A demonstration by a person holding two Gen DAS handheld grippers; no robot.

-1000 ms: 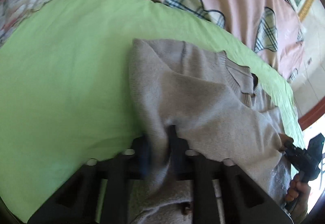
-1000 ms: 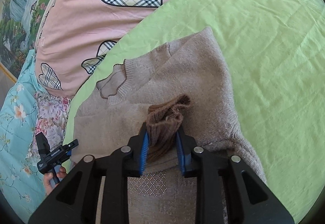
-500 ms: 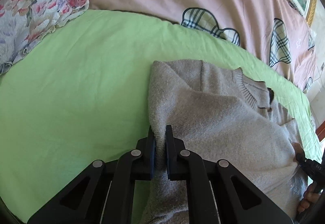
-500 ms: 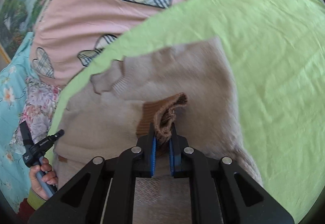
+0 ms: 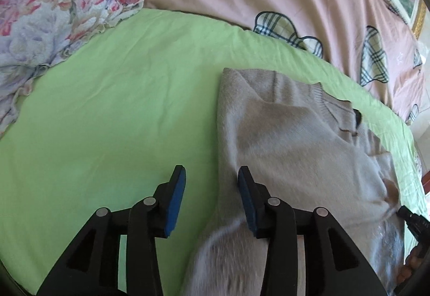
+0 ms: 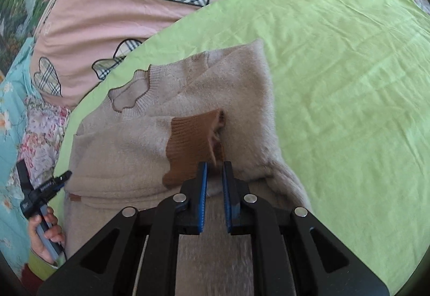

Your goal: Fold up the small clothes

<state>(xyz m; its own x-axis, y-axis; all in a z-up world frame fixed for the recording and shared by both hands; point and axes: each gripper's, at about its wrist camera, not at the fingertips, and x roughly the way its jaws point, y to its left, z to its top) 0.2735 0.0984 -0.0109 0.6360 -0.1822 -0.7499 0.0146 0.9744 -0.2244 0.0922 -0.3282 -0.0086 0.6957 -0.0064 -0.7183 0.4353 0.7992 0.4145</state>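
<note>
Green sheet (image 5: 113,121), left gripper (image 5: 209,196) now released sweater (image 5: 290,151)

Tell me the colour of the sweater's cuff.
Brown cuff, ribbed; clearest in the right wrist view.

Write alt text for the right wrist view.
The right gripper, jaws slightly apart, sits over a beige sweater lying on a green sheet, just short of its brown cuff. At far left a hand holds the left gripper; a pink quilt with plaid hearts lies behind.
</note>
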